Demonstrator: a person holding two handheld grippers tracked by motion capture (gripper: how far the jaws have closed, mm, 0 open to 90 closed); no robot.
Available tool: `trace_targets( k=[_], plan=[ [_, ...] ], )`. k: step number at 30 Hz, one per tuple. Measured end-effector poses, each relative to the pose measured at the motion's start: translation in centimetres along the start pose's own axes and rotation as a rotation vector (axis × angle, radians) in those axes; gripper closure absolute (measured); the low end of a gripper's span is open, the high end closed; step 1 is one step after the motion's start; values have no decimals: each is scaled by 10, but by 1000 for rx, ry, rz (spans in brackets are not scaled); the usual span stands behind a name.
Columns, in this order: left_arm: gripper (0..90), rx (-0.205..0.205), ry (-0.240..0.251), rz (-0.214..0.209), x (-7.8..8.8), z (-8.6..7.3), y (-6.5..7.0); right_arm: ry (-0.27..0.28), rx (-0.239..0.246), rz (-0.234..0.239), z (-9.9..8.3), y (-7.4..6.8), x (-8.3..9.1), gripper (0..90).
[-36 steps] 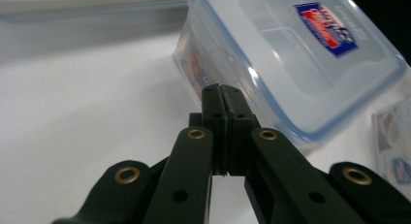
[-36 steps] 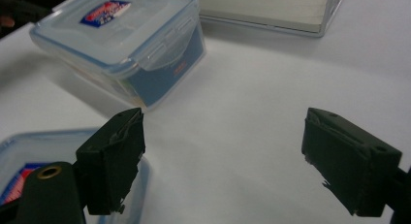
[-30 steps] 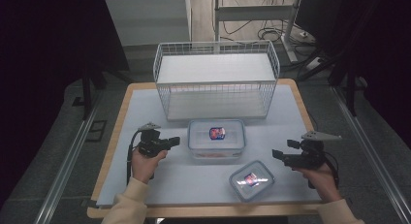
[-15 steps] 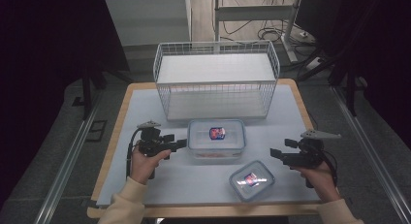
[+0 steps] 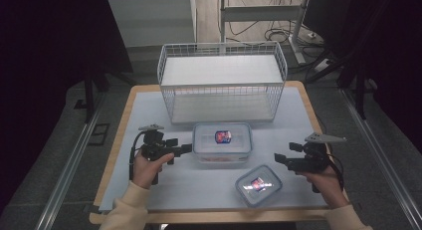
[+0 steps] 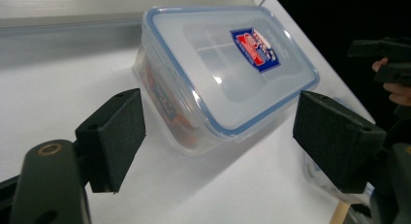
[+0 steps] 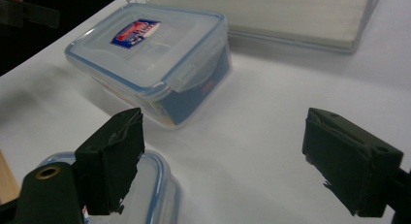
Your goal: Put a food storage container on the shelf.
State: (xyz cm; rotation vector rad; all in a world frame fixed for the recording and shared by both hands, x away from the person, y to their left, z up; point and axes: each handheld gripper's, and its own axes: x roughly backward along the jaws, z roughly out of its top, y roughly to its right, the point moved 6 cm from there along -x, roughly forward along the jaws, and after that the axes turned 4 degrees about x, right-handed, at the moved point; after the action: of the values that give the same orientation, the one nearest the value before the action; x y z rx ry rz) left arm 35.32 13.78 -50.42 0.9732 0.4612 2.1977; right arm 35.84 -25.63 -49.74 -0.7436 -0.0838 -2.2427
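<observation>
Two clear plastic containers with blue-rimmed lids and rounded corners lay on a smooth white mat over a wooden table [image 5: 115,140]. The larger container [image 5: 222,142] sat at the middle, just in front of one white wire basket [image 5: 222,80], rectangular and fine-meshed. The smaller container [image 5: 258,184] rested nearer the front edge, slightly turned. Each lid bore a red-and-blue label.

Two black grippers held by hands: left gripper [image 5: 185,149] pointed at the larger container's left side, jaws spread wide with flat matte pads [image 6: 118,132] and nothing between them. Right gripper [image 5: 277,160] hovered just right of the smaller container, jaws likewise apart and empty.

Compared with half a second before: left gripper edged closer to the larger container; right gripper hardly shifted; both containers unmoved.
</observation>
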Motion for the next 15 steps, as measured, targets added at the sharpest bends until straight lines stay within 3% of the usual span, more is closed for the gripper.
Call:
trace_targets(
  k=[6,11,15],
  plan=[
    [132,13,9,-2,1,8,-2,8,-29,23,13,1,-8,140],
    [122,28,26,-22,-1,17,1,-10,-41,88,29,-8,-22,140],
    [122,45,1,-44,-10,19,2,-30,-78,120,40,-11,-33,127]
  ],
)
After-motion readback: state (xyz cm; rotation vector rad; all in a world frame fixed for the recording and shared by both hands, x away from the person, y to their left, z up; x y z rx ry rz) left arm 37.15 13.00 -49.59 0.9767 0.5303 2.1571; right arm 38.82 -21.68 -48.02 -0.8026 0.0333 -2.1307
